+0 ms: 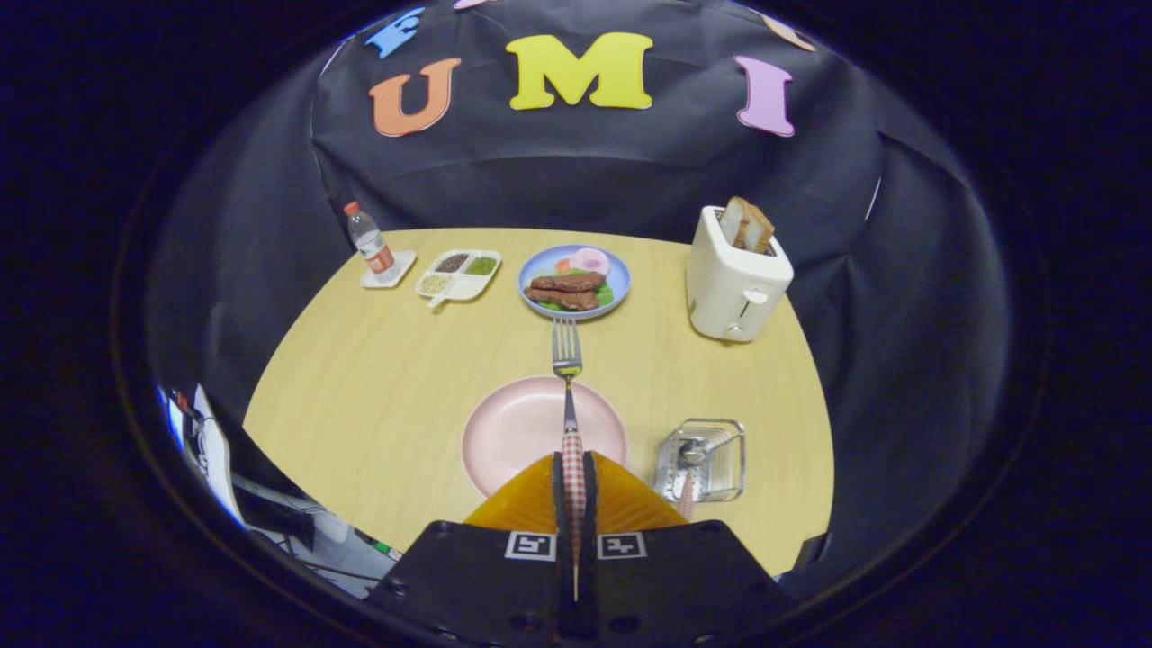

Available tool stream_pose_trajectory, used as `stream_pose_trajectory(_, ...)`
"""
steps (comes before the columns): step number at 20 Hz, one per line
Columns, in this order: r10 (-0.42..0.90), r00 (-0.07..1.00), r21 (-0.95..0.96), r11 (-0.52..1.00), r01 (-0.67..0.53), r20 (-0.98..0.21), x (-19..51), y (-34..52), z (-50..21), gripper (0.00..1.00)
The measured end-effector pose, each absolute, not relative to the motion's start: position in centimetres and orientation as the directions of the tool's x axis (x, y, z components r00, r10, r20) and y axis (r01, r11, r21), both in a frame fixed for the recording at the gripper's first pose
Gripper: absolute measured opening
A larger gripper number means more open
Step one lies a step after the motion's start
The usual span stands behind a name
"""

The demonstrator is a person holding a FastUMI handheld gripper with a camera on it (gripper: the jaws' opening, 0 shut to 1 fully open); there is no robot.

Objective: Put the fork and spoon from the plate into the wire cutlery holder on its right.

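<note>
Steel spoon (691,453) already lies in the wire cutlery holder (703,459) near the table's (378,387) right edge; gripper (574,477) clamps the check-handled metal fork (567,360) above the empty pink plate (513,427), awaiting transfer.

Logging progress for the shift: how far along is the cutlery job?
Done: the spoon already lies in the holder. In hand: the gripper fingers are shut on the fork, held above the plate. Left: move the fork right into the holder.
</note>
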State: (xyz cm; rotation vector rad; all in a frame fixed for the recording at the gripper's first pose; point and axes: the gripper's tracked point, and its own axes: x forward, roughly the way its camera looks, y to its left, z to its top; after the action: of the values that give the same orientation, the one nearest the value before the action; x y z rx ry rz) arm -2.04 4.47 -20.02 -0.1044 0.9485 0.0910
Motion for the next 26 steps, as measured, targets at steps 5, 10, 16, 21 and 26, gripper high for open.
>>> stream_pose_trajectory(5, -0.001, 0.447, -0.031, 0.998, -0.059, -0.894, -3.9, -2.0, -18.5, 0.02)
stream_pose_trajectory(10, -0.023, 0.255, -0.015, 0.999, 0.031, -0.967, -5.1, -6.4, -20.0, 0.02)
stream_pose_trajectory(16, 0.022, 0.043, 0.028, 0.989, 0.142, -0.999, -4.6, -7.6, -23.4, 0.02)
stream_pose_trajectory(21, 0.04, -0.091, 0.013, 0.961, 0.277, -0.995, -3.9, -8.5, -26.2, 0.02)
stream_pose_trajectory(26, 0.046, -0.128, 0.007, 0.957, 0.29, -0.991, -2.6, -8.1, -27.5, 0.02)
